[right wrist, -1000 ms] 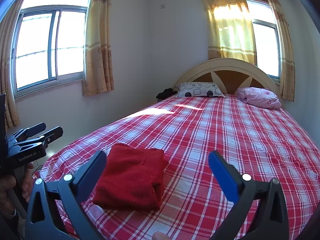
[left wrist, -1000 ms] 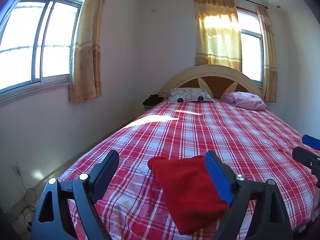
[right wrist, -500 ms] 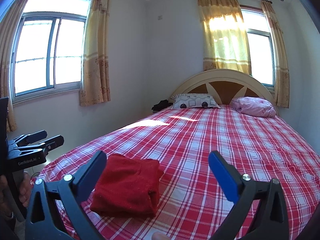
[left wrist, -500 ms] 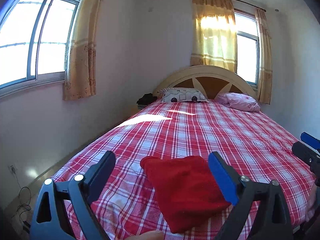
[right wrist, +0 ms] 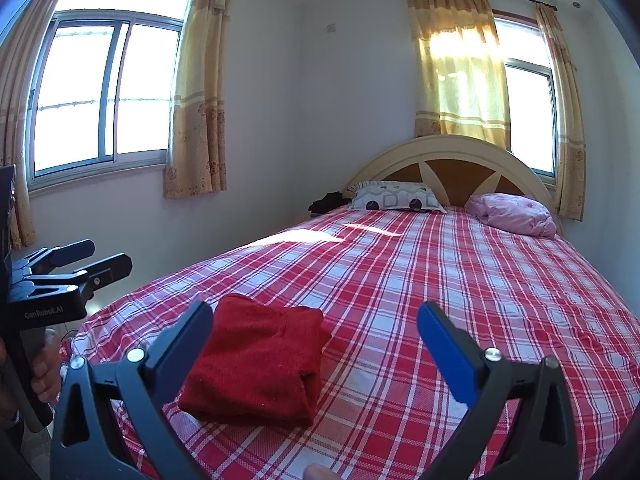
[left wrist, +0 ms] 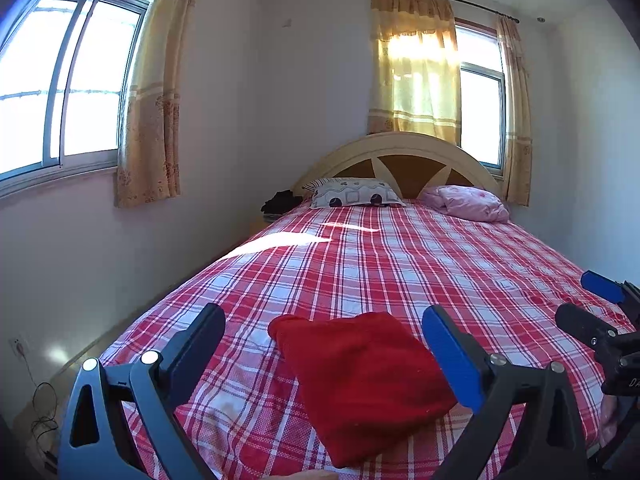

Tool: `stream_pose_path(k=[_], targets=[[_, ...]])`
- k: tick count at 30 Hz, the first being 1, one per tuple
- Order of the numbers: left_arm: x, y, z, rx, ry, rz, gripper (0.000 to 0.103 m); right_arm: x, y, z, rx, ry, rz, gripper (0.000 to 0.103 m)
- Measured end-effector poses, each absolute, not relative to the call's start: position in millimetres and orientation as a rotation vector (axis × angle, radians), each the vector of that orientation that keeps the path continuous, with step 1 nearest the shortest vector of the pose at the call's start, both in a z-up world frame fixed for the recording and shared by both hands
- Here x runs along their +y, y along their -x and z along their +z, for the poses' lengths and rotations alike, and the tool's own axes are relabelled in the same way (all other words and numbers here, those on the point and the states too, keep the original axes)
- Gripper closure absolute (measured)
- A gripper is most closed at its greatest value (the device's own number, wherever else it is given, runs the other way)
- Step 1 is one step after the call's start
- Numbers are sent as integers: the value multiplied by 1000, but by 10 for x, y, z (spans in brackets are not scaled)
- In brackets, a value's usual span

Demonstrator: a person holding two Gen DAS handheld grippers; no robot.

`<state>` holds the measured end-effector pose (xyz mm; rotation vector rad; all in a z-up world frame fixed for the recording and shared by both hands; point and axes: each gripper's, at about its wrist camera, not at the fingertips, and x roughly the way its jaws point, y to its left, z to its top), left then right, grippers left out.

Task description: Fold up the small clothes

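A red folded garment [left wrist: 360,376] lies on the plaid bed [left wrist: 400,272] near its foot edge; it also shows in the right wrist view [right wrist: 260,364]. My left gripper [left wrist: 324,336] is open and empty, held back from and above the garment. My right gripper [right wrist: 316,332] is open and empty, with the garment low between its fingers, nearer the left one. Each gripper shows at the edge of the other's view: the right gripper [left wrist: 600,308] and the left gripper [right wrist: 80,260].
A patterned pillow [left wrist: 352,196] and a pink pillow [left wrist: 468,202] lie by the headboard [left wrist: 400,152]. Dark clothes [left wrist: 280,202] sit on a bedside stand. A wall with a window [left wrist: 60,100] runs along the bed's left side.
Both grippers have drawn back and tilted up a little, so the garment sits lower and smaller in view. The garment has not moved. Both stay open.
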<state>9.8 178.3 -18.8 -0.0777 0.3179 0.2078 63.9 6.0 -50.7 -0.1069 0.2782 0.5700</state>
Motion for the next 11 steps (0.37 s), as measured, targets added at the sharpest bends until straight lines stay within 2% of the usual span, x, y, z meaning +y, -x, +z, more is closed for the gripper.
stream_pose_path(k=[11], targets=[[1763, -101, -221, 319, 70, 217, 4, 94, -628, -535, 280, 117, 576, 0]])
